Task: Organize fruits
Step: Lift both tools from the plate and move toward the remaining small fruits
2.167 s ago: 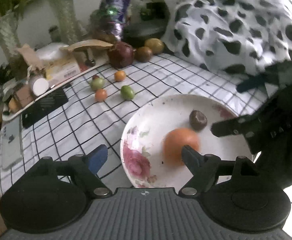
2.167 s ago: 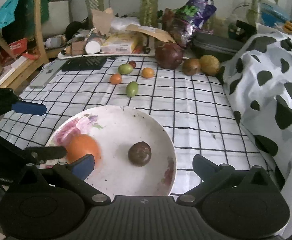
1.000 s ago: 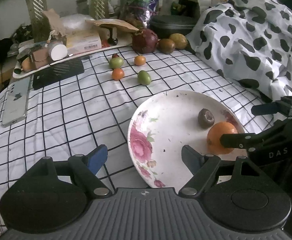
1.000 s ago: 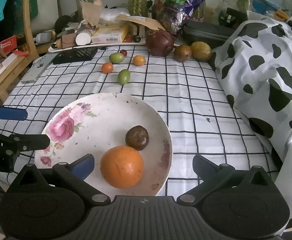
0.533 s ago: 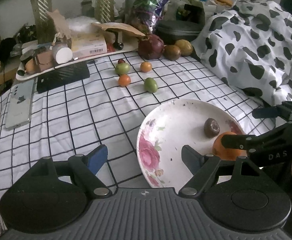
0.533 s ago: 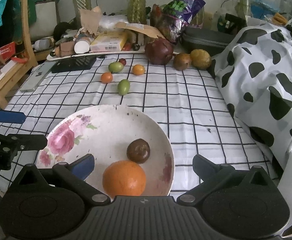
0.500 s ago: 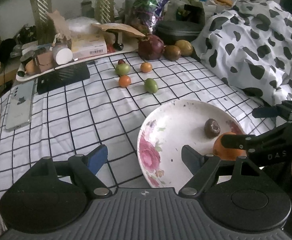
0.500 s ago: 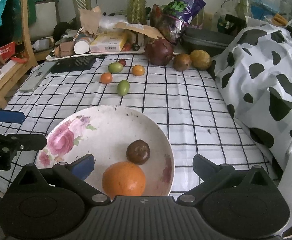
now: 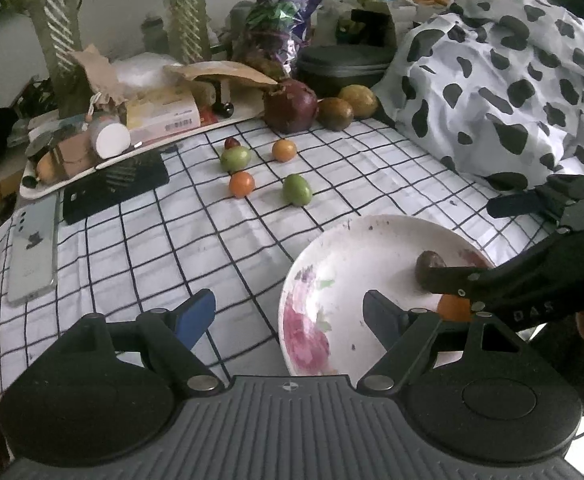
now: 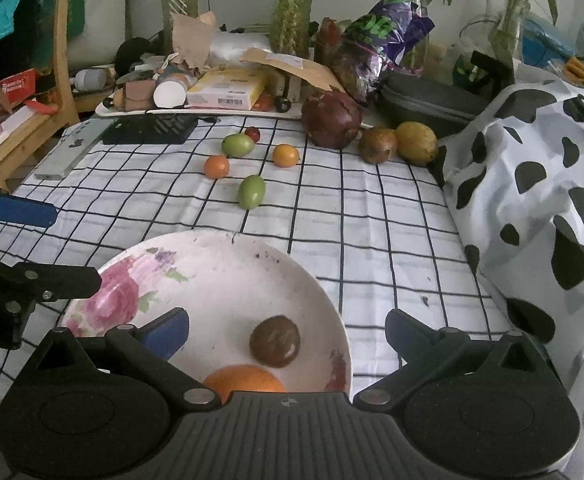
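Note:
A white floral plate (image 10: 227, 276) (image 9: 356, 248) sits on the checked cloth and holds an orange (image 10: 243, 378) (image 9: 454, 307) and a dark brown fruit (image 10: 275, 341) (image 9: 428, 264). Farther back lie several small loose fruits, among them a green oval one (image 10: 251, 191) (image 9: 296, 189) and two small orange ones (image 10: 216, 166) (image 10: 285, 155). My left gripper (image 9: 289, 314) is open and empty at the plate's left edge. My right gripper (image 10: 287, 334) is open and empty, low over the plate's near side.
A large dark red fruit (image 10: 331, 119) and two brownish fruits (image 10: 378, 145) lie at the back. A cluttered tray (image 10: 195, 110), a black pad (image 10: 147, 129) and a phone (image 9: 31, 248) are at back left. A cow-print cloth (image 10: 532, 184) rises on the right.
The orange has rolled across the plate from its left part to its near-right side. Both grippers have drawn back a little and stayed open; the left view has shifted leftward.

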